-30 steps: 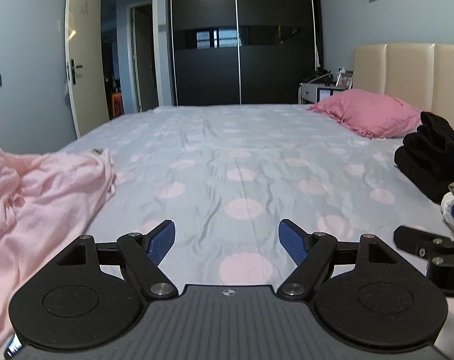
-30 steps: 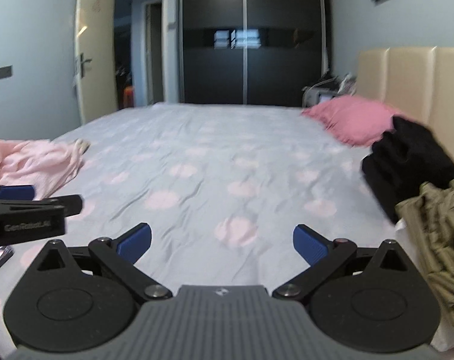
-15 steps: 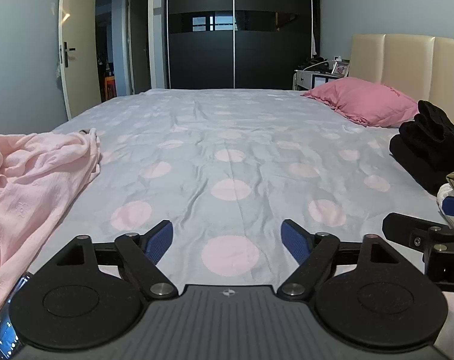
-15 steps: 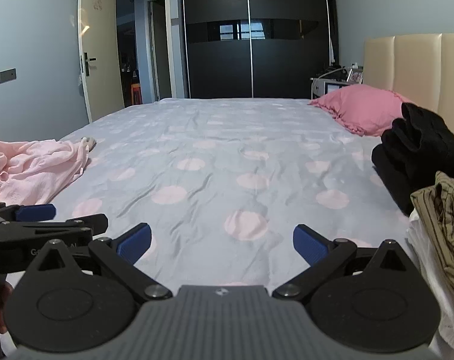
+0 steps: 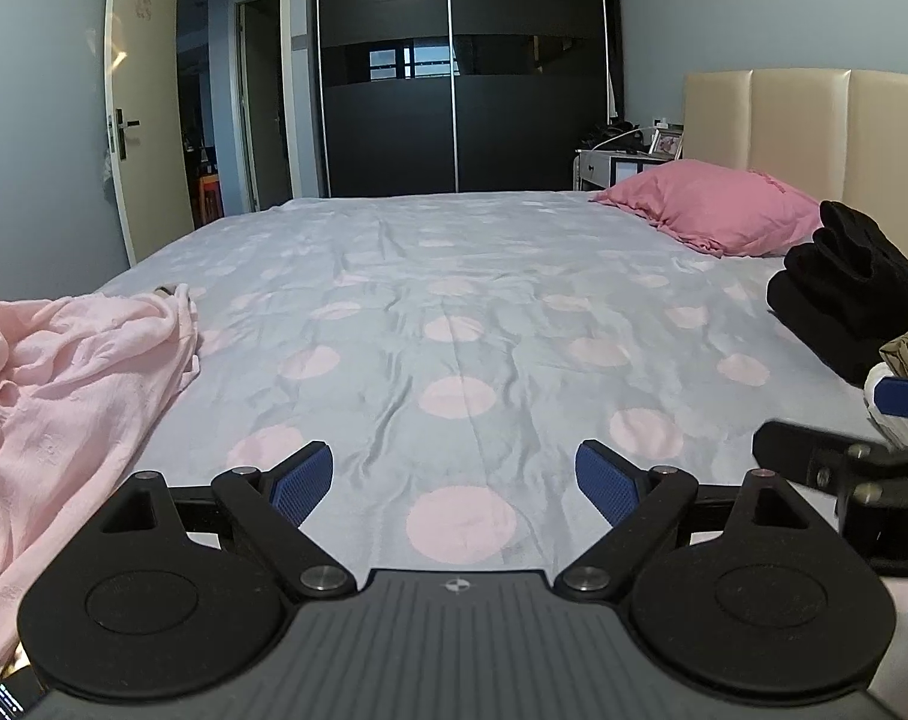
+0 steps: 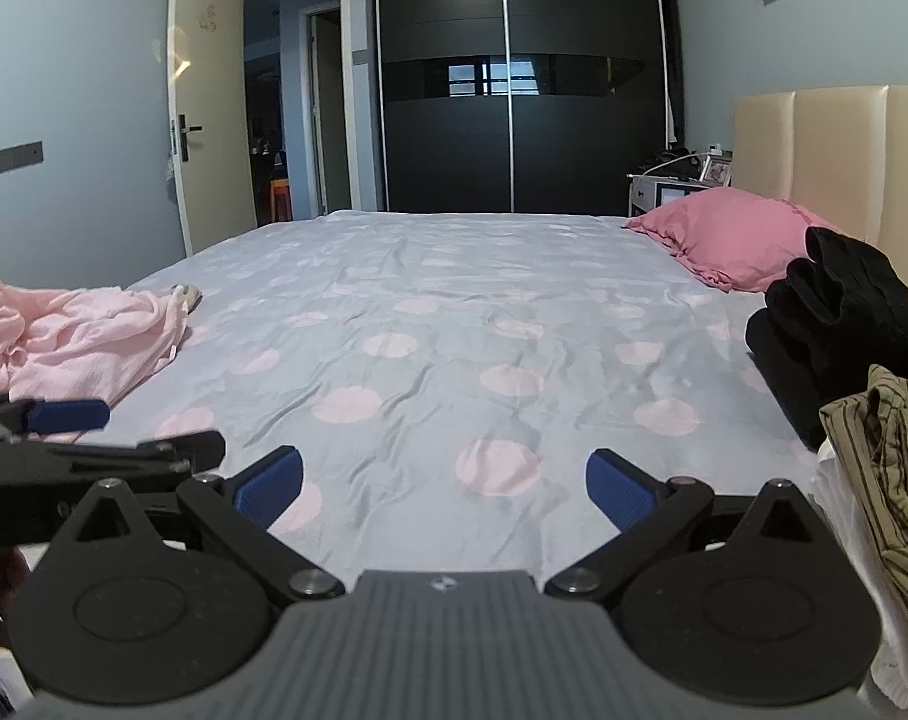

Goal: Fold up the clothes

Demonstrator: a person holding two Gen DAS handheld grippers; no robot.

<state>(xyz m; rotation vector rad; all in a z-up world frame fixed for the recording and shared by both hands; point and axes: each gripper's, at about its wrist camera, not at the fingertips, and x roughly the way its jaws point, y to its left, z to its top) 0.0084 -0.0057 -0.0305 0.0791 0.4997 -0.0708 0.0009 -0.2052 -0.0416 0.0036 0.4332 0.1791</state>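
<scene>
Hovering over the bed [image 5: 454, 300], the left gripper [image 5: 454, 480] has just been widening with nothing between its jaws; right gripper [image 6: 445, 483] gapes empty. Pink garment [image 5: 64, 390] lies to the left gripper's left; best pinch a clean edge.

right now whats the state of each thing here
left gripper: open, empty, jaws just widened
right gripper: open, empty
pink garment: crumpled, unfolded
black clothes: piled
striped garment: crumpled
door: open
wardrobe: shut
</scene>
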